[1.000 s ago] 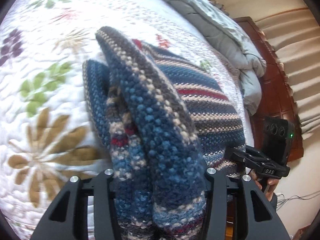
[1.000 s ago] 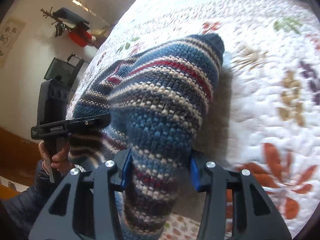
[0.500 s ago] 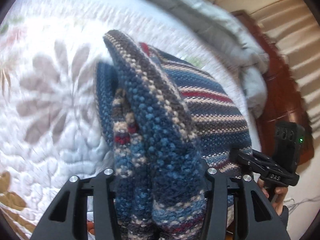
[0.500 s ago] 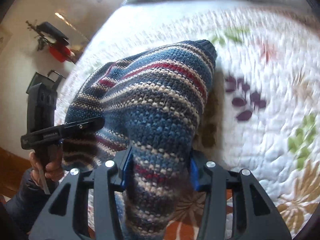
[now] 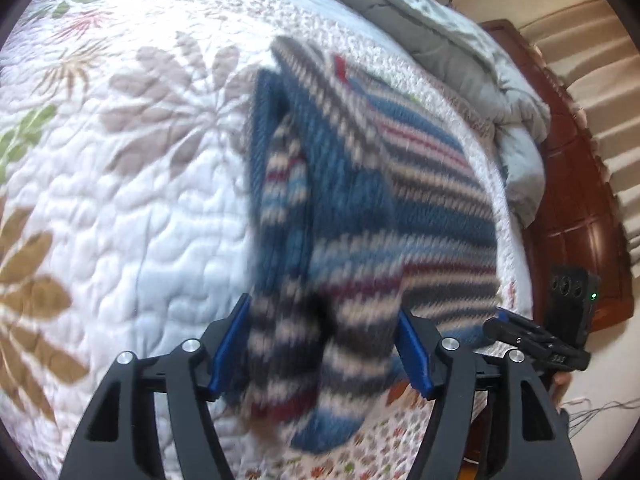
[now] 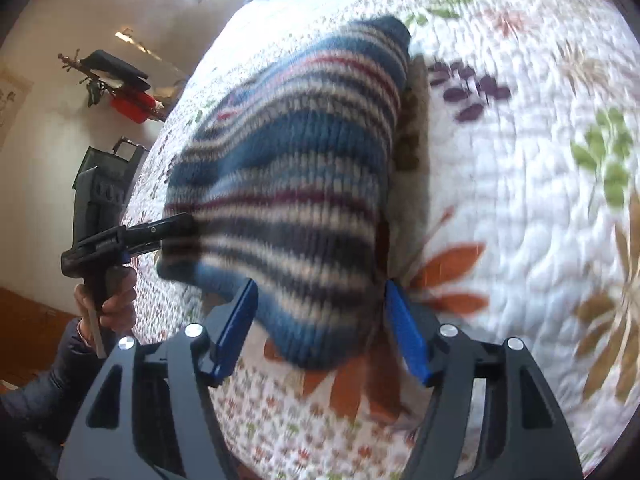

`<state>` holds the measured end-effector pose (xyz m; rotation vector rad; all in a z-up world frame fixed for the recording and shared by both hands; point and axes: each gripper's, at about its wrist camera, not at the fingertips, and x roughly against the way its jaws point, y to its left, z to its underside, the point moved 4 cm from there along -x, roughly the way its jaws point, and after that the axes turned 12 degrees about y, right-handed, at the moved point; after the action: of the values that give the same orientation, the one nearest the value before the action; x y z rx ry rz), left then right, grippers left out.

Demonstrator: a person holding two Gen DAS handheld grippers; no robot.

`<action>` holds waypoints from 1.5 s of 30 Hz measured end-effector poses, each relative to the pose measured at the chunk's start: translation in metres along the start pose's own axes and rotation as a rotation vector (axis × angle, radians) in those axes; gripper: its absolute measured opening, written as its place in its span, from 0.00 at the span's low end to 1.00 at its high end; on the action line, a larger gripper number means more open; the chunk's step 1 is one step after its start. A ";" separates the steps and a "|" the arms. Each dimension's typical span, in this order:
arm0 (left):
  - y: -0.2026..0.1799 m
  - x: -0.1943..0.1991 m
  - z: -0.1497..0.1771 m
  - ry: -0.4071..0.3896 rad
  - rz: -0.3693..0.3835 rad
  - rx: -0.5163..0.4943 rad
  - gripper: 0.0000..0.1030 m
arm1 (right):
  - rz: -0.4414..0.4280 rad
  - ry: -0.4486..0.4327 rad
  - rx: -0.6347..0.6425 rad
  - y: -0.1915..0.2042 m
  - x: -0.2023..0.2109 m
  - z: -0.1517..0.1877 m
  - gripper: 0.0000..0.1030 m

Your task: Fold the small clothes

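A blue knitted sweater (image 5: 420,184) with red, cream and grey stripes hangs folded over the floral quilt (image 5: 140,200). Its bunched near edge lies between the jaws of my left gripper (image 5: 324,344), which are opening; the blue pads have spread to the sides of the cloth. In the right wrist view the same sweater (image 6: 300,152) droops between the jaws of my right gripper (image 6: 322,328), also opening, with gaps beside both pads. Each gripper shows in the other's view, the right gripper (image 5: 500,322) at the sweater's right edge and the left gripper (image 6: 176,224) at its left edge.
A grey duvet (image 5: 460,60) is heaped at the far end of the bed, next to dark wooden furniture (image 5: 572,208). A hand (image 6: 108,304) in a dark sleeve holds the left gripper's handle. The quilt (image 6: 520,200) stretches away to the right.
Both pairs of jaws have widened, so the blue pads now show beside the cloth. The sweater has sagged lower and blurred. Both grippers have shifted across the quilt and come lower.
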<state>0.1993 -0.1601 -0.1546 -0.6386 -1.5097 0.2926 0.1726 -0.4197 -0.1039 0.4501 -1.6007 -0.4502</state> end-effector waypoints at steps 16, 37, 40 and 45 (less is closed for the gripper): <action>0.011 -0.016 0.029 -0.008 -0.148 0.026 0.62 | 0.066 0.054 -0.064 0.002 -0.033 0.021 0.22; -0.029 0.037 0.096 -0.158 -0.454 0.087 0.83 | 0.366 -0.124 -0.068 0.051 0.006 0.104 0.78; -0.025 0.047 0.108 -0.158 -0.497 0.086 0.87 | 0.412 -0.137 -0.061 0.061 0.011 0.113 0.80; -0.035 0.061 0.124 -0.158 -0.527 0.088 0.89 | 0.422 -0.156 -0.058 0.083 0.018 0.119 0.84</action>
<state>0.0754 -0.1292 -0.0922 -0.1342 -1.7451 0.0022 0.0513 -0.3571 -0.0530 0.0260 -1.7719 -0.2121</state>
